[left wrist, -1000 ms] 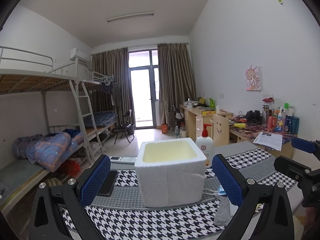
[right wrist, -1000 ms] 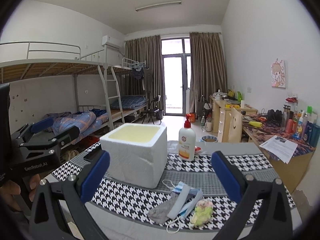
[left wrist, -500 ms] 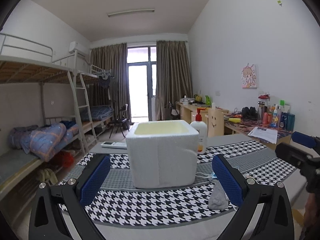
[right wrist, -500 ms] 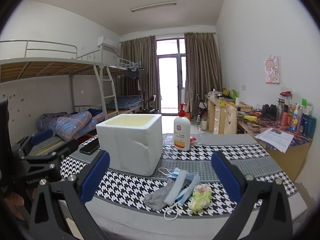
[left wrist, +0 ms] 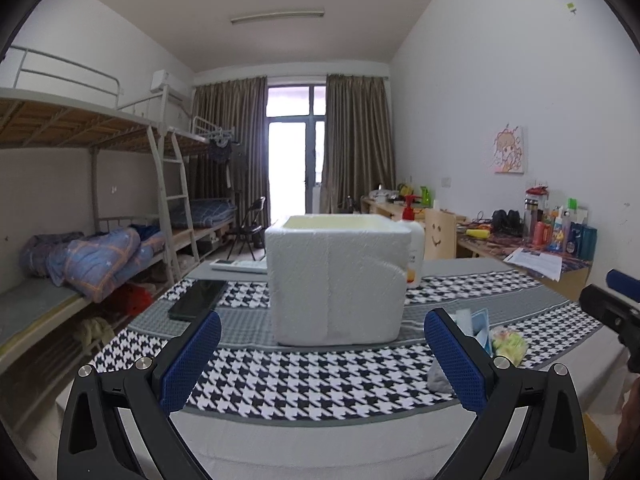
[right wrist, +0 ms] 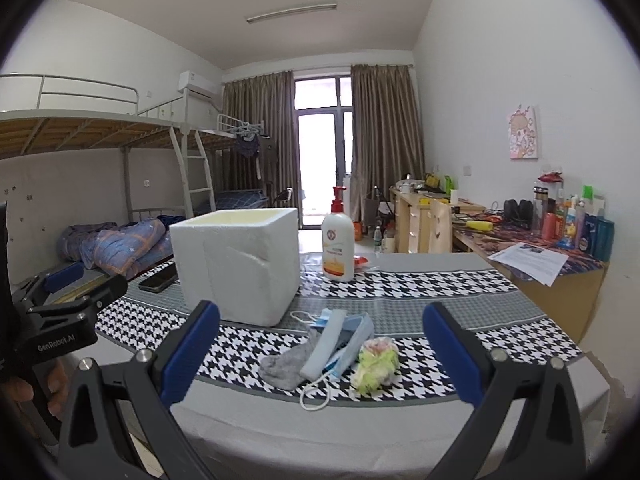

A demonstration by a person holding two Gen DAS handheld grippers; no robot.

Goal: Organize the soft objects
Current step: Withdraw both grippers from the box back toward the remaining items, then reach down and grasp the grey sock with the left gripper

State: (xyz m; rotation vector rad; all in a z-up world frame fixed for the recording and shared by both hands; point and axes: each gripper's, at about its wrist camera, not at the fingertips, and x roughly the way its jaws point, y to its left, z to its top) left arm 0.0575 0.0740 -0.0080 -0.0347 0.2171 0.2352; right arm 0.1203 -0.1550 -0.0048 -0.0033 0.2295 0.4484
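A white foam box (left wrist: 338, 280) (right wrist: 240, 266) stands open-topped on the houndstooth tablecloth (left wrist: 304, 376) (right wrist: 420, 284). To its right lies a heap of soft things: a grey sock (right wrist: 286, 364) (left wrist: 438, 378), blue face masks (right wrist: 340, 338) (left wrist: 480, 326) and a yellow-green fluffy item (right wrist: 378, 362) (left wrist: 508, 346). My left gripper (left wrist: 322, 364) is open, held before the table's near edge facing the box. My right gripper (right wrist: 320, 356) is open and empty, held short of the heap with its fingers framing it in view.
A lotion pump bottle (right wrist: 338, 246) stands behind the box. A black phone (left wrist: 198, 300) and a white remote (left wrist: 240, 266) lie at the left. Bunk beds (left wrist: 100, 248) fill the left wall, and cluttered desks (right wrist: 540, 236) the right.
Both grippers have drawn back toward the table's near edge and dropped lower, so the box and the heap look farther off. Both stayed open.
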